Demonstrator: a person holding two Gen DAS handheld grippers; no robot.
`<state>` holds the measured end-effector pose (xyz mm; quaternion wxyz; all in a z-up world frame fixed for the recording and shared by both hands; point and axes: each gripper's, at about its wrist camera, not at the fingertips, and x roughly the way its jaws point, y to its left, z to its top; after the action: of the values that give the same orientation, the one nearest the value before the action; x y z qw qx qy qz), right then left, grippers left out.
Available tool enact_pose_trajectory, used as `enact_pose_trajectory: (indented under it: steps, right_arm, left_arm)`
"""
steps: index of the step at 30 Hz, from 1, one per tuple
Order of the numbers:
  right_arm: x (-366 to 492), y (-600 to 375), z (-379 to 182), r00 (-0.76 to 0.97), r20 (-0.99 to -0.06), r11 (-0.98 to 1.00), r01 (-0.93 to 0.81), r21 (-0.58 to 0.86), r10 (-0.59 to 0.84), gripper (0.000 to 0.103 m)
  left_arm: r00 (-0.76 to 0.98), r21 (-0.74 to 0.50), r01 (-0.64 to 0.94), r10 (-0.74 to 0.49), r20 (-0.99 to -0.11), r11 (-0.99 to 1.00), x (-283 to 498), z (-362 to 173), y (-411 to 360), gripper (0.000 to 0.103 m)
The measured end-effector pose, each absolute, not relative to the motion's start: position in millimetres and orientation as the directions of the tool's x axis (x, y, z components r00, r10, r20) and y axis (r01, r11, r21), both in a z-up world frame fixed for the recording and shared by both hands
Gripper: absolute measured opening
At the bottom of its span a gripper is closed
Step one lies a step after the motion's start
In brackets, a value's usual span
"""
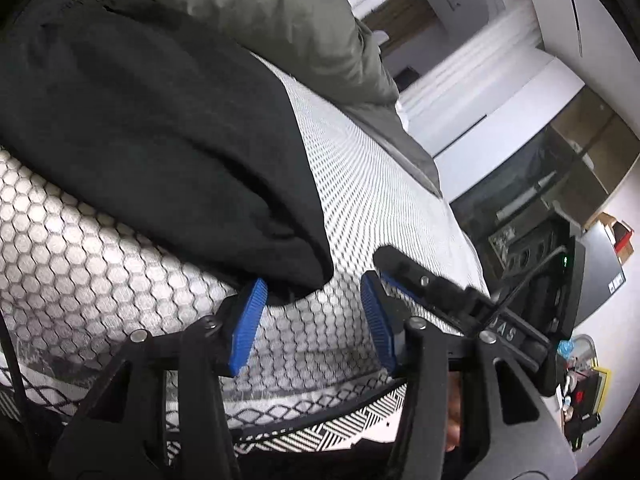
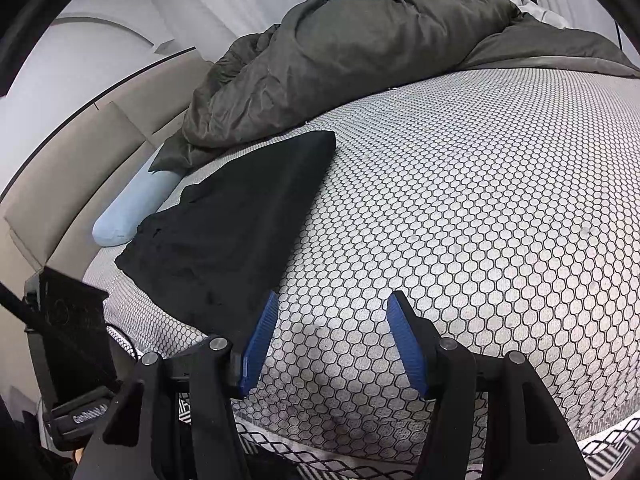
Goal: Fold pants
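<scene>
The black pants (image 1: pixel 160 128) lie folded in a long strip on the hexagon-patterned mattress (image 1: pixel 100 272). My left gripper (image 1: pixel 314 284) is open at the strip's near corner. The cloth touches the left blue pad, and bare mattress shows between the jaws. One of the right gripper's fingers (image 1: pixel 396 266) pokes in just to the right. In the right wrist view the pants (image 2: pixel 232 232) run away to the upper left. My right gripper (image 2: pixel 334 298) is open over bare mattress (image 2: pixel 480 220), its left pad beside the pants' near edge.
A crumpled grey-green duvet (image 2: pixel 340 52) is heaped along the far side of the bed. A light blue bolster (image 2: pixel 128 216) lies against the beige headboard (image 2: pixel 60 184). The mattress's front edge (image 2: pixel 360 456) is close below the grippers. Furniture and clutter (image 1: pixel 560 280) stand beside the bed.
</scene>
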<state>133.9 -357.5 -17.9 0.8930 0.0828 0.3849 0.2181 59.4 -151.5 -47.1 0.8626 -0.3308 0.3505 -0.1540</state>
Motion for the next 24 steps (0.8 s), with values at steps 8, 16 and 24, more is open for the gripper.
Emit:
enact_pose_trajectory:
  steps: [8, 16, 24]
  right_arm:
    - [135, -349, -19, 0.597, -0.654, 0.884, -0.345, 0.315, 0.466, 0.059]
    - [163, -320, -27, 0.465, -0.626, 0.779, -0.414, 0.472, 0.626, 0.047]
    - [194, -305, -38, 0.413, -0.589, 0.718, -0.353, 0.6, 0.695, 0.003]
  left_arm:
    - [0.733, -0.656, 0.001, -0.448, -0.513, 0.755, 68, -56, -148, 0.005]
    - [0.742, -0.642, 0.01, -0.436, -0.51, 0.767, 64, -57, -143, 0.0]
    - [0.732, -0.628, 0.035, -0.447, -0.513, 0.777, 55, -54, -137, 0.0]
